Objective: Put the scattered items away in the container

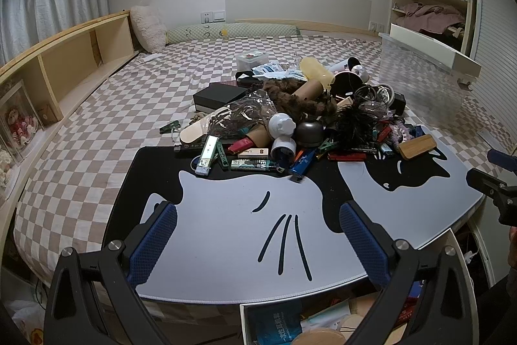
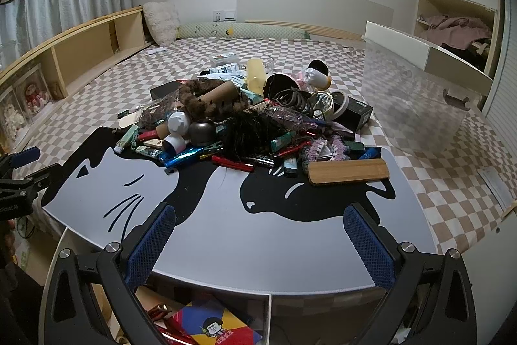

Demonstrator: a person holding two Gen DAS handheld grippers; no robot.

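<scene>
A heap of scattered items [image 1: 290,118] [image 2: 245,118] lies on a bed at the far edge of a grey and black cat-print mat [image 1: 245,215] [image 2: 258,215]: lighters, clips, cardboard tubes, cables, a feather toy, small boxes. A wooden block [image 1: 416,146] [image 2: 349,171] lies at the heap's right. A clear plastic container [image 1: 420,83] [image 2: 416,105] stands right of the heap. My left gripper [image 1: 258,244] hangs open over the mat's near edge, nothing between its fingers. My right gripper [image 2: 260,244] is open too, short of the heap.
The checked bedsheet [image 1: 129,92] spreads left and behind the heap. A wooden shelf [image 1: 64,67] runs along the left wall. A white drawer [image 1: 433,47] juts out above the container. Open boxes of odds and ends [image 1: 290,322] [image 2: 206,322] sit below the mat's front edge.
</scene>
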